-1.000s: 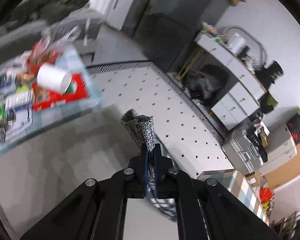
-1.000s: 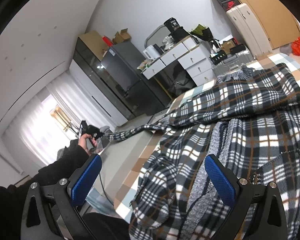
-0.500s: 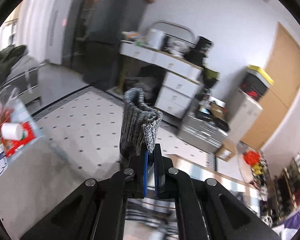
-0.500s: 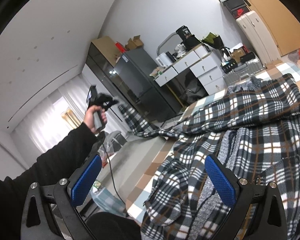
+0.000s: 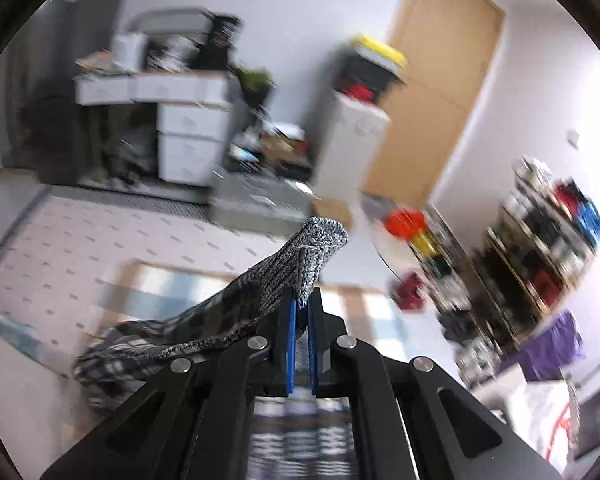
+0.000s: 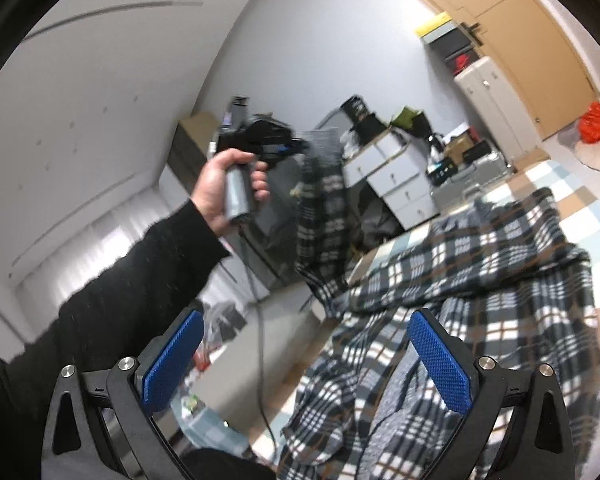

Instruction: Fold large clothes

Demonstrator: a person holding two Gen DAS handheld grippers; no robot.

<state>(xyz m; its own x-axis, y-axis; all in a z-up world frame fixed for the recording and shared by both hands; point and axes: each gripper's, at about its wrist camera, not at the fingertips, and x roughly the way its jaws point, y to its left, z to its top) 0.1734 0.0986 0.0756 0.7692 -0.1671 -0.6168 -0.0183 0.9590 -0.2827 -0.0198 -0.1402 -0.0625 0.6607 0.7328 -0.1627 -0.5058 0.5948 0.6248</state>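
A large black, white and brown plaid jacket (image 6: 480, 280) lies spread over a checked surface (image 6: 576, 216). My left gripper (image 5: 301, 312) is shut on the jacket's grey knit cuff (image 5: 312, 248). In the right wrist view the left gripper (image 6: 304, 145) is raised high, and the plaid sleeve (image 6: 322, 216) hangs down from it to the jacket. My right gripper (image 6: 308, 354) is open and empty, low over the jacket's near part.
White drawer units (image 6: 396, 176) and a cluttered desk stand behind. A white cabinet (image 6: 496, 92) stands by a wooden door (image 5: 436, 92). Shelves with coloured items (image 5: 540, 248) are at the right. A cable (image 6: 260, 340) hangs from the left gripper.
My left gripper has lifted the cuff high and swung it right, towards the jacket's body. The sleeve now hangs steeply. My right gripper has stayed open over the jacket.
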